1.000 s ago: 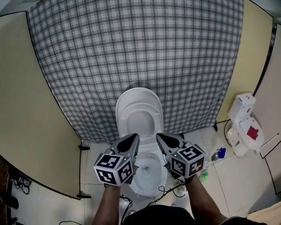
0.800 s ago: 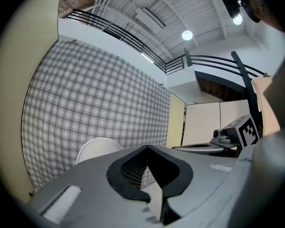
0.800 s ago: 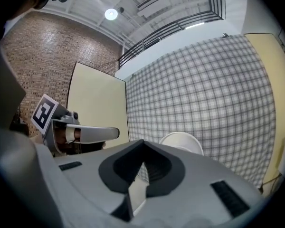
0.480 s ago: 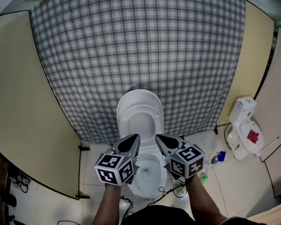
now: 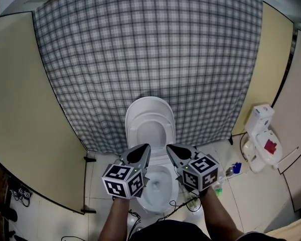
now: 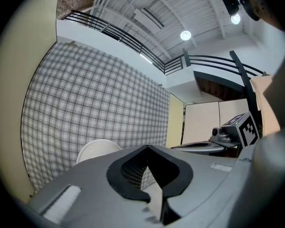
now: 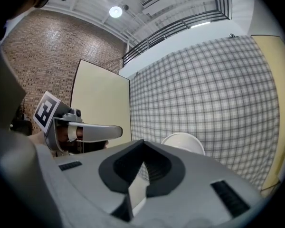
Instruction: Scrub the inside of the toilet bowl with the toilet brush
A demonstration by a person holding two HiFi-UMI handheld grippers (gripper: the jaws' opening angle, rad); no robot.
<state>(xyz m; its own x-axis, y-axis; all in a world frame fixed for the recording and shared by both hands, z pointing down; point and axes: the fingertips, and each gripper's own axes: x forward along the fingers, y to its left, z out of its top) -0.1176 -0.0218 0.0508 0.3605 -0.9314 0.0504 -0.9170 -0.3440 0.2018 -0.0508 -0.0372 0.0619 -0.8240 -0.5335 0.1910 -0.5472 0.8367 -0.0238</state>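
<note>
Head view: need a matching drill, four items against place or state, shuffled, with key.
Items:
1. toilet lid
2. checkered cloth
3. right gripper
4. small blue item

Place or state:
A. on the floor tiles, right of the toilet bowl
B. jaws shut, nothing between them
C. raised
D. hangs behind the toilet

Pairs: 1-C, 2-D, 3-B, 4-A

The person's left forearm (image 5: 114, 219) and right forearm (image 5: 216, 219) reach forward side by side, the left gripper (image 5: 142, 148) and right gripper (image 5: 171, 148) pointing ahead, near each other without touching, each with its jaws closed together on nothing.
</note>
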